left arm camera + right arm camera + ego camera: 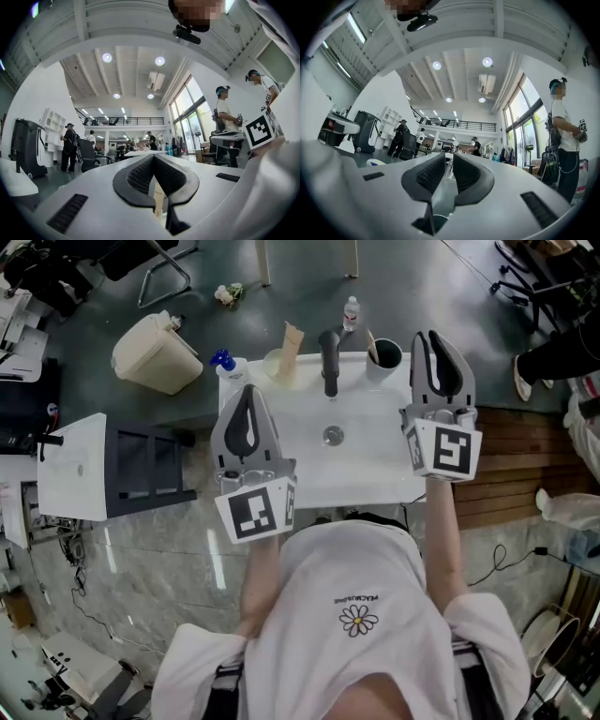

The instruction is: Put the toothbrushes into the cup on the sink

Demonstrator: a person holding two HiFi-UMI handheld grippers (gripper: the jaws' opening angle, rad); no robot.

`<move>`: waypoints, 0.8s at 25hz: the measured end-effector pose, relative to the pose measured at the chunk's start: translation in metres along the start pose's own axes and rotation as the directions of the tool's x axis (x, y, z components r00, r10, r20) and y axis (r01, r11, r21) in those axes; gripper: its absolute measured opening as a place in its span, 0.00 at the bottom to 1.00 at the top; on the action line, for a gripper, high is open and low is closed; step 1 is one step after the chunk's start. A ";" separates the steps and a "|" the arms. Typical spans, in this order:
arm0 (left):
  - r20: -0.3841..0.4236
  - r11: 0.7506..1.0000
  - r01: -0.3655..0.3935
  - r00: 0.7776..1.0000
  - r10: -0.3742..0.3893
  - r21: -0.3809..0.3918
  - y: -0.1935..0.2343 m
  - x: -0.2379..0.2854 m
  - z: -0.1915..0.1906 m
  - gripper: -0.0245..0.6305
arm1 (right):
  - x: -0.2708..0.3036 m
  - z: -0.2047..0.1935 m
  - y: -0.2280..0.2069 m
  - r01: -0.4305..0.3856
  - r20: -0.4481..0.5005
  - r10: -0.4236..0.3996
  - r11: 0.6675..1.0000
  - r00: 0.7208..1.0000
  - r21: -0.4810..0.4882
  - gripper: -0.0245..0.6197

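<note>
A dark-lined cup (385, 356) stands at the back right corner of the white sink (375, 451), with a toothbrush handle (371, 344) leaning in it. My right gripper (430, 337) hovers just right of the cup, jaws together and holding nothing. My left gripper (247, 391) is over the sink's left edge, also shut and empty. A beige upright piece (292, 339) stands in a pale dish (278, 366) at the back left; it shows through the jaw gap of the left gripper (153, 157) as a beige strip (159, 200). The right gripper (449, 157) points out into the room.
A black faucet (329, 360) rises at the back middle, above the drain (332, 436). A blue-topped bottle (223, 360) sits at the sink's left corner. On the floor are a beige bin (156, 354), a water bottle (351, 312) and a dark rack (145, 470).
</note>
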State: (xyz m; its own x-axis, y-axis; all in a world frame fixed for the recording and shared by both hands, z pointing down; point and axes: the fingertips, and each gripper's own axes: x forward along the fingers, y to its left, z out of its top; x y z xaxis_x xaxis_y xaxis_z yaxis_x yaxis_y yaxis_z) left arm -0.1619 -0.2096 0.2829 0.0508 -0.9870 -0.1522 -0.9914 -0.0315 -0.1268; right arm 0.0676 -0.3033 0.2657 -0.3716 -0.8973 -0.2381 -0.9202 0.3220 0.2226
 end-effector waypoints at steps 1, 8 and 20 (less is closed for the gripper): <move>0.006 1.000 0.003 1.000 -0.003 0.000 -0.001 0.001 0.002 0.06 | -0.005 0.008 0.003 0.002 0.015 -0.002 1.000 1.000 -0.011 0.09; 0.028 0.998 0.046 0.999 -0.045 -0.042 -0.013 0.008 0.008 0.06 | -0.034 0.006 0.028 -0.027 -0.049 0.032 0.993 0.998 0.116 0.06; 0.026 0.994 0.084 0.996 -0.082 -0.076 -0.030 0.013 0.007 0.06 | -0.053 -0.014 0.046 -0.028 -0.141 0.043 0.994 0.989 0.108 0.06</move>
State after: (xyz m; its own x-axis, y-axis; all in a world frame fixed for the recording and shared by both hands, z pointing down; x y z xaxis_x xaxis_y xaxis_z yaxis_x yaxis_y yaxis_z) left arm -0.1308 -0.2206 0.2778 0.1349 -0.9767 -0.1667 -0.9900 -0.1257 -0.0646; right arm 0.0468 -0.2453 0.3014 -0.3902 -0.9161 -0.0923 -0.9172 0.3779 0.1259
